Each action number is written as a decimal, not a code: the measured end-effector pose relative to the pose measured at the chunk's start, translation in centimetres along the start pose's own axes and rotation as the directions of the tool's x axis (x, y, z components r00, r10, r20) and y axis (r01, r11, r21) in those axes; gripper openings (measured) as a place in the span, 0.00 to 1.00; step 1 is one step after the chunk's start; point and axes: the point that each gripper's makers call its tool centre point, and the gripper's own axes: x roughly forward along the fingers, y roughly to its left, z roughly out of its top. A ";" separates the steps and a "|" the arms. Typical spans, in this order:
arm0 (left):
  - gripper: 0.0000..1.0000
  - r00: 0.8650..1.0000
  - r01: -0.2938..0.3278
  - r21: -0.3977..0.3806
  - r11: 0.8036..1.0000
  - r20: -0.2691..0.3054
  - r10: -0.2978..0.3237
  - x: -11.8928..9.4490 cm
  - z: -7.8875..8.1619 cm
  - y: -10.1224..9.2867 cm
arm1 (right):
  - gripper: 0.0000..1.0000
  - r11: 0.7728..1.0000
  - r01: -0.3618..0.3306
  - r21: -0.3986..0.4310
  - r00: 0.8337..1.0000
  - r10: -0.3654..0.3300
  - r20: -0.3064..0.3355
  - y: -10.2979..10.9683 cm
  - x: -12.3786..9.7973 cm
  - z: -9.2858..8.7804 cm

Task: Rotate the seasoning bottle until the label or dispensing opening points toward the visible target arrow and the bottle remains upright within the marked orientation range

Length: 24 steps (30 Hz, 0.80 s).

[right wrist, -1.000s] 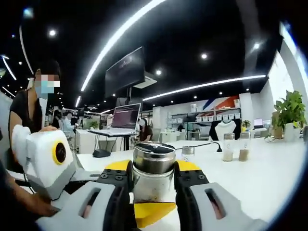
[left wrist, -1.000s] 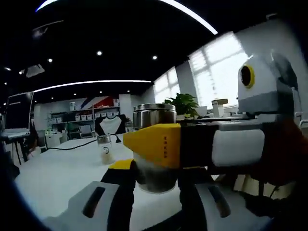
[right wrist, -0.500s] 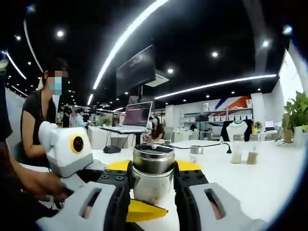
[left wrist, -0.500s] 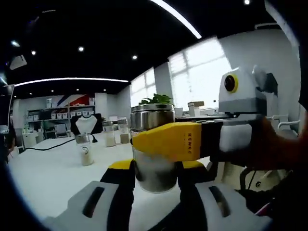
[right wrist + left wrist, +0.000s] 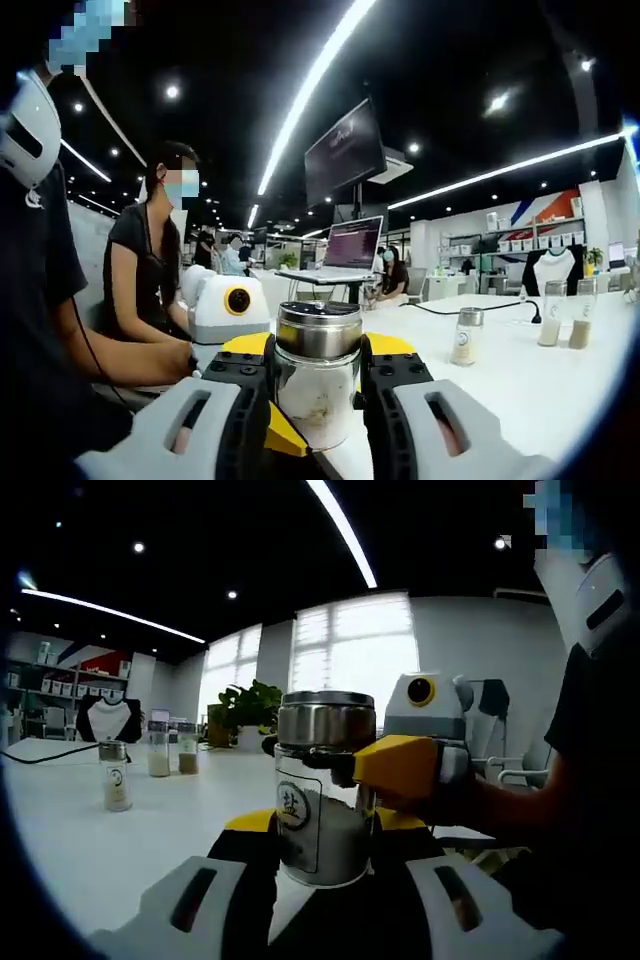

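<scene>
While the seasoning bottle (image 5: 322,785) stands upright on the white desk (image 5: 90,840), both grippers pinch it: left gripper (image 5: 322,852) low, right gripper (image 5: 318,372) below the steel cap (image 5: 318,330).

Bg: plant (image 5: 247,702) by windows (image 5: 354,652), 3 small jars (image 5: 116,775) on white table (image 5: 90,850), laptop (image 5: 348,246) w/ monitor (image 5: 345,152) above, seated person (image 5: 150,270)

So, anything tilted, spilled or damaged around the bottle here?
Nothing stands out. The seasoning bottle stands upright on the white table, lid on, label in the left gripper view, with both the left gripper and right gripper closed around it. No spill visible.
</scene>
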 end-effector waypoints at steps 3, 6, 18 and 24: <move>0.37 0.992 -0.129 0.046 0.991 -0.011 0.130 0.3 0.1 1.5 | 0.31 0.998 0.060 0.021 0.998 -0.060 0.010 -1.1 0.0 0.0; 0.37 0.970 -0.238 0.102 0.966 -0.014 0.241 0.5 0.0 2.8 | 0.31 0.984 0.177 0.003 0.984 -0.177 0.006 -2.9 -0.3 0.1; 0.36 0.832 -0.548 0.304 0.779 0.098 0.547 0.7 1.1 4.3 | 0.32 0.917 0.395 0.062 0.916 -0.398 0.048 -4.9 -0.3 0.6; 0.37 0.815 -0.564 0.340 0.753 0.081 0.574 1.0 0.4 4.2 | 0.33 0.891 0.440 0.115 0.894 -0.446 0.036 -5.6 -0.6 0.0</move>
